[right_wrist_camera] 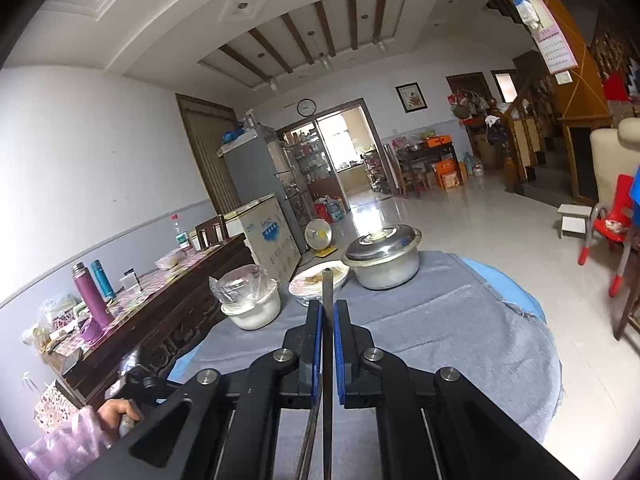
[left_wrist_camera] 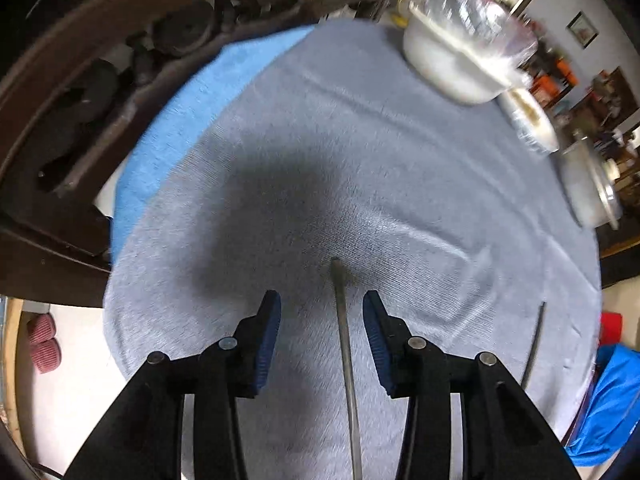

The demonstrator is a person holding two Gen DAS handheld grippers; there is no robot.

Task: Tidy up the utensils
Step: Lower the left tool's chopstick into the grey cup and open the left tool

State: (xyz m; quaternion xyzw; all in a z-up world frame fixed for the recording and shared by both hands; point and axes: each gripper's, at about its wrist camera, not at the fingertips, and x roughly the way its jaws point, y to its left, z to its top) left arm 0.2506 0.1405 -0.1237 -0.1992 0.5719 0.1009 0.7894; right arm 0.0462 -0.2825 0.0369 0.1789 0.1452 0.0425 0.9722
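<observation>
A: What are you seeing on the left gripper (left_wrist_camera: 321, 312)?

B: Black angular linkage arms are showing round silver pivot pins, and the fingers (left_wrist_camera: 267, 340) are wearing ribbed blue pads.

A: And the right gripper (right_wrist_camera: 327, 316)?

B: It is showing the same black frame, silver pins and blue pads. A bare-skinned hand (right_wrist_camera: 116, 412) is emerging from a fuzzy pink sleeve (right_wrist_camera: 64, 446).
</observation>
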